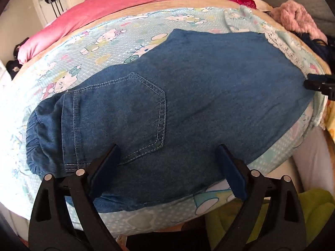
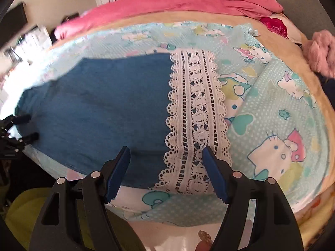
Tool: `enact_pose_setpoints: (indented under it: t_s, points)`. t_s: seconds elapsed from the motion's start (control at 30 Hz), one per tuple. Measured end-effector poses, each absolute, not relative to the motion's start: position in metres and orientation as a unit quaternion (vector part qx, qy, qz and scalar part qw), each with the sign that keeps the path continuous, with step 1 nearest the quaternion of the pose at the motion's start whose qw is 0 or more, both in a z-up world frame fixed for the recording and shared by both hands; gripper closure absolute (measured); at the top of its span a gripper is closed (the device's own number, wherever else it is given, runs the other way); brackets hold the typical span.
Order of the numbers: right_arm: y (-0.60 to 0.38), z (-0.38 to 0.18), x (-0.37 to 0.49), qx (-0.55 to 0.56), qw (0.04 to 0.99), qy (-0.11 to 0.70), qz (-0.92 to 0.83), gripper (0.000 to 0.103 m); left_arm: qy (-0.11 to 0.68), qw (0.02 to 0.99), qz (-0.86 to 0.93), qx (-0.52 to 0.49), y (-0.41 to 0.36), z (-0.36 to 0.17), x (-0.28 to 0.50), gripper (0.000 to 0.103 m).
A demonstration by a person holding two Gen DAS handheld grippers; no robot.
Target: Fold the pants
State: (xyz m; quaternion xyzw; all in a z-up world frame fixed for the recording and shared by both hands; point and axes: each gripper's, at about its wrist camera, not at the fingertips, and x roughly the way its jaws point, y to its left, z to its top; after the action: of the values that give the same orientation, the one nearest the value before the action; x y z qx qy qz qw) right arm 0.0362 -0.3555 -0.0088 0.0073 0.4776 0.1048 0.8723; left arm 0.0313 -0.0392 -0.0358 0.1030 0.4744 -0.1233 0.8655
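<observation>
The denim pants [image 1: 188,96] lie flat on the bed, on a pale blue cartoon-cat sheet [image 1: 108,35], with the legs doubled onto each other. At the left end sits the gathered elastic waistband [image 1: 34,138], and just right of it the stitched back pocket [image 1: 129,115] faces up. The left gripper [image 1: 167,167] hangs over the near edge of the pants below that pocket, its blue-padded fingers [image 1: 104,171] spread wide and released, with nothing clamped between them. Farther right the denim runs to a white lace hem [image 2: 196,117], which lies flat on the sheet. The right gripper [image 2: 165,169] hovers over that hem at the near edge, its fingers [image 2: 215,175] likewise apart and holding nothing. A pink blanket [image 1: 129,2] is bunched along the far side of the bed, and a fuzzy pink garment [image 1: 297,18] lies at the far right.
</observation>
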Motion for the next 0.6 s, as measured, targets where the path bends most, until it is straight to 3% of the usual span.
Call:
enact_pose_setpoints:
  t_s: [0.3, 0.6]
  points:
    - [-0.387, 0.034, 0.089, 0.058, 0.902, 0.417, 0.092, 0.033, 0.412, 0.896, -0.146, 0.078, -0.045, 0.027, 0.058, 0.016]
    - [-0.420, -0.003, 0.183, 0.108, 0.871, 0.470, 0.093, 0.045, 0.418, 0.896, -0.133, 0.075, -0.057, 0.026, 0.139, 0.016]
